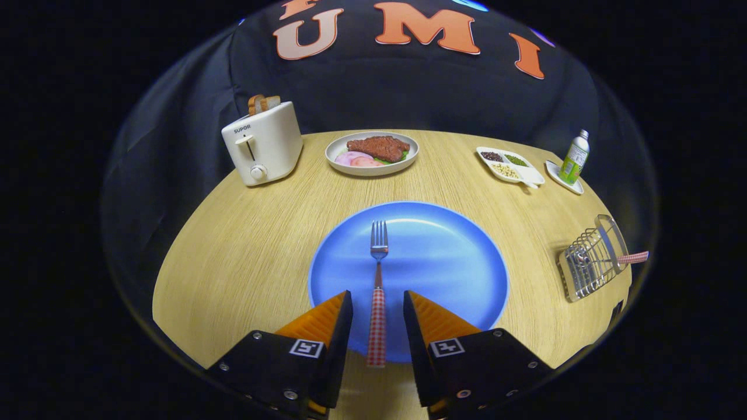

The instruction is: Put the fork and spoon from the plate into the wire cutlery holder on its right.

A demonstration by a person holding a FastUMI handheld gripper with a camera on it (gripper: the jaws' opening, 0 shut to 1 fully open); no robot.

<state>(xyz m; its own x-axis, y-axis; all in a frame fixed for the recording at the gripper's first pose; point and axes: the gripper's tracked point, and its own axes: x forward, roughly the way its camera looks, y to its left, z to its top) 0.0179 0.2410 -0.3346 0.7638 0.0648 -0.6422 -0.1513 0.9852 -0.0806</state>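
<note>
Progress: my judgement, half done; a checked handle already pokes out of the wire cutlery holder (pixel 590 261), which lies to the right of the blue plate (pixel 449 256)
Left: the fork (pixel 378 280), lying on the plate's middle, tines pointing away from me
My claw (pixel 377 303): fingers apart, straddling the fork's handle, not pressing it
Materials: glossy round plate; shiny metal tines, red-checked handle; thin wire grid; pale wood-grain table (pixel 245 256)
</note>
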